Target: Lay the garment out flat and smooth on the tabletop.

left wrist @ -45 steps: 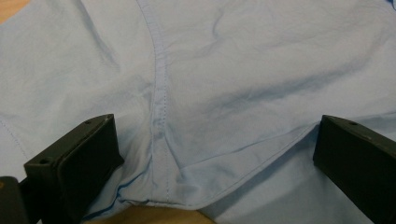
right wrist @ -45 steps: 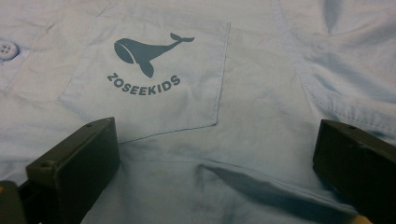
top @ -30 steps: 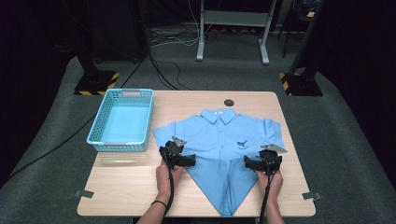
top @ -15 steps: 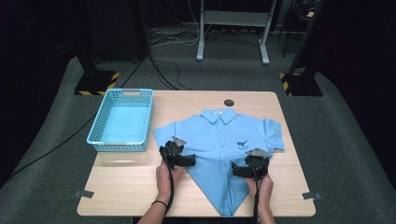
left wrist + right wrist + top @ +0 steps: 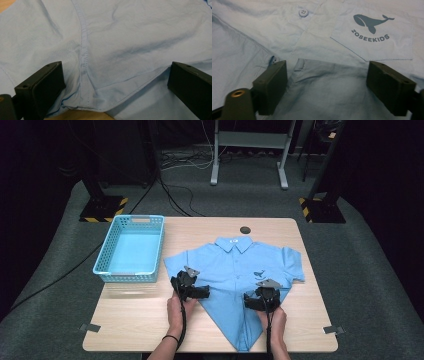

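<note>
Shirt [image 5: 235, 270], one light blue shirt, lies flat on the wooden table [image 5: 130, 330], folded in at the bottom so it ends in a point near the person. From the high view you can count two grippers, two hands, one blue basket [image 5: 131, 249] past the left gripper on its outer side, and one small dark round thing [image 5: 245, 229] on the table beyond the collar. The left gripper [image 5: 192, 290] sits on the shirt's left folded edge, and the right gripper [image 5: 257, 301] sits on the right folded edge. The left gripper view shows something the high view is too small to show: a stitched seam [image 5: 83, 50] running away between the two jaws, and a curved fold edge close in front of them. Its jaws stand wide apart with cloth lying between them, not pinched. The right gripper view shows one whale picture [image 5: 372, 22] with the word ZOSEEKIDS on one pocket, ahead of the right-hand jaw, and two buttons, one [image 5: 303, 12] far ahead and one [image 5: 273, 59] just by the left-hand jaw. The right gripper's jaws have just been closing a little, but they are wide apart too, with a folded flap of shirt between them and not squeezed.
</note>
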The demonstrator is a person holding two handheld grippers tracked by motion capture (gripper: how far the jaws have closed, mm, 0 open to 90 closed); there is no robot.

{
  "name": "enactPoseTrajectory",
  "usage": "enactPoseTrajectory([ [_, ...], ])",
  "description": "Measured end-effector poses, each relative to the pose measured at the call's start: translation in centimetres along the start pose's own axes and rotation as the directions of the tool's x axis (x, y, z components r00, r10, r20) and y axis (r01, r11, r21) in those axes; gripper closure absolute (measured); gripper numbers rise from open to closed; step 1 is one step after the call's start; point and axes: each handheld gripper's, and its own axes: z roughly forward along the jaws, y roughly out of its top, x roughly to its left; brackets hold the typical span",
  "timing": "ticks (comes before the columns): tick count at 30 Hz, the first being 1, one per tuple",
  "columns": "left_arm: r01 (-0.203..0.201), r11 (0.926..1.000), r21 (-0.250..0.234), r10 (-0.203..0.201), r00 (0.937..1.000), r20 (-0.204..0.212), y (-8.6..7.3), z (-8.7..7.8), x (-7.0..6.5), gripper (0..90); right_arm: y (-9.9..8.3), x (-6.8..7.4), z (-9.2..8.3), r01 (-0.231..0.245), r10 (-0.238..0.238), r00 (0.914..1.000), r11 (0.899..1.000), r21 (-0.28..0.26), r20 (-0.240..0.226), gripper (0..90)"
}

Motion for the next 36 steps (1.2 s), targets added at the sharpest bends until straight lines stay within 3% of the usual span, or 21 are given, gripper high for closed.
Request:
enactPoseTrajectory([
  [12,-0.005,1.0,0.001,0.005,1.0,0.001,0.0,0.0,0.0,0.6,-0.6,0.2,-0.7,0.015,-0.016,0.9996,0.999,-0.039,-0.025,45.1],
  [23,-0.005,1.0,0.001,0.005,1.0,0.002,0.0,0.0,0.0,0.6,-0.9,-0.1,-0.9,-0.022,0.021,0.9998,0.998,-0.065,-0.003,68.1],
  [31,-0.005,1.0,0.001,0.005,1.0,0.002,0.0,0.0,0.0,0.6,-1.0,-0.5,-1.0,-0.062,0.061,0.9979,0.996,-0.071,-0.023,76.9],
  [36,-0.006,1.0,0.0,0.006,1.0,0.002,0.0,0.0,0.0,0.8,-1.3,-0.3,-1.5,-0.044,0.041,0.9987,0.993,-0.109,-0.03,78.1],
])
